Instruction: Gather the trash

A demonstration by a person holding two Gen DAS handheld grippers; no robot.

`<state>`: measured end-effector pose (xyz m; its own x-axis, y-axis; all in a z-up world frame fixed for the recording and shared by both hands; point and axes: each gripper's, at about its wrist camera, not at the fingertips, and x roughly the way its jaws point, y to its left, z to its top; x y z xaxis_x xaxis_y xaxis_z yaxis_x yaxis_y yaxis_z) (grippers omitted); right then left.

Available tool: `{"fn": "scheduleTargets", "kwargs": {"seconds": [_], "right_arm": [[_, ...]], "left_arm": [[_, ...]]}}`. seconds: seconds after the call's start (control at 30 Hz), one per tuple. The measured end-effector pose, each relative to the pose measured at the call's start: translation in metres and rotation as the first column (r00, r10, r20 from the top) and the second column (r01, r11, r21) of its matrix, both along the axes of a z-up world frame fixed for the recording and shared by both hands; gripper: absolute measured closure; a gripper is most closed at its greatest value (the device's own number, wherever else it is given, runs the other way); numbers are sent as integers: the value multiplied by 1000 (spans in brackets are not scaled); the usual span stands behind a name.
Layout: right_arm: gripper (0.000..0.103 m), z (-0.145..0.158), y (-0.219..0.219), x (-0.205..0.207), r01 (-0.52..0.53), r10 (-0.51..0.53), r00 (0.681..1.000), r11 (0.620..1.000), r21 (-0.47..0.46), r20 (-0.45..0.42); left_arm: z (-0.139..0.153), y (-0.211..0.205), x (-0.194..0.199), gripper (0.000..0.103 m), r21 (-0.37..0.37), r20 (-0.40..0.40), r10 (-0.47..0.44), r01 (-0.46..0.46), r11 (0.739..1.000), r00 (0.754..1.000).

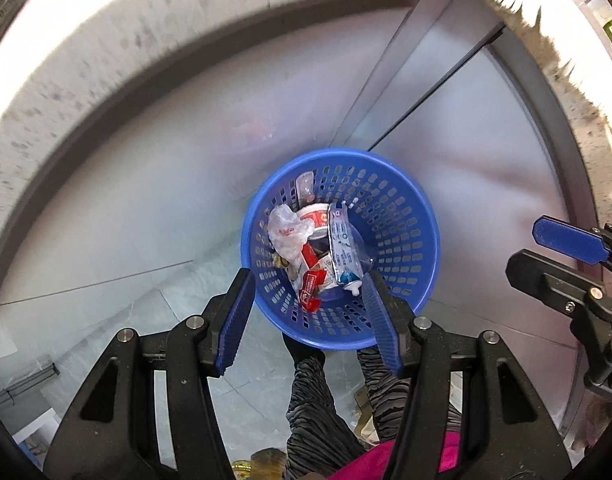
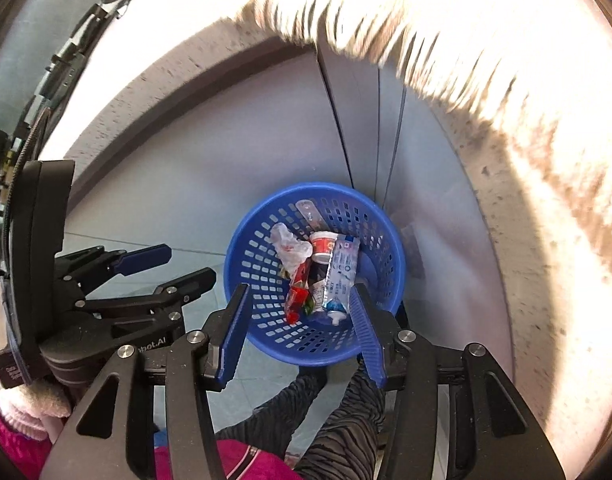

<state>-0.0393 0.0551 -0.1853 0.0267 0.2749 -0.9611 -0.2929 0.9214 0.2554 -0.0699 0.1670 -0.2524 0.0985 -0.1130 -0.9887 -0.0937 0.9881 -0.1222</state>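
Blue bin [image 1: 406, 216] holds the trash [image 1: 326, 252]. Both tongs [image 1: 306, 316] [image 2: 302, 334] hang open and empty above; find more trash next.

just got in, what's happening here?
A person holds two grippers above a blue basket on the floor, collecting trash. The left gripper and right gripper are both open and empty. In the basket lie a toothpaste tube, a crumpled plastic bag, a small cup and red wrappers. The person's legs are right beside it.
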Motion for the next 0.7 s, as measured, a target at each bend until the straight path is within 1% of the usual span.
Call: {"fn": "scheduleTargets", "kwargs": {"seconds": [0.27, 0.43, 0.57, 0.63, 0.7], "right_arm": [[54, 30, -5, -3, -5, 4, 999, 1000, 23, 54], [54, 52, -11, -3, -13, 9, 996, 999, 44, 85], [54, 67, -15, -4, -23, 17, 992, 999, 45, 128], [52, 75, -18, -4, -24, 16, 989, 998, 51, 150], [47, 84, -21, -4, -21, 11, 985, 998, 60, 171]], "left_arm": [[35, -1, -3, 46, 4, 69, 0, 0, 1000, 998], [63, -3, -5, 46, 1, 120, 3, -3, 1000, 993], [88, -5, -4, 46, -4, 168, 4, -3, 1000, 986], [100, -5, -4, 46, 4, 184, 2, -2, 1000, 983], [112, -6, -2, 46, 4, 206, 0, -1, 1000, 978]]}}
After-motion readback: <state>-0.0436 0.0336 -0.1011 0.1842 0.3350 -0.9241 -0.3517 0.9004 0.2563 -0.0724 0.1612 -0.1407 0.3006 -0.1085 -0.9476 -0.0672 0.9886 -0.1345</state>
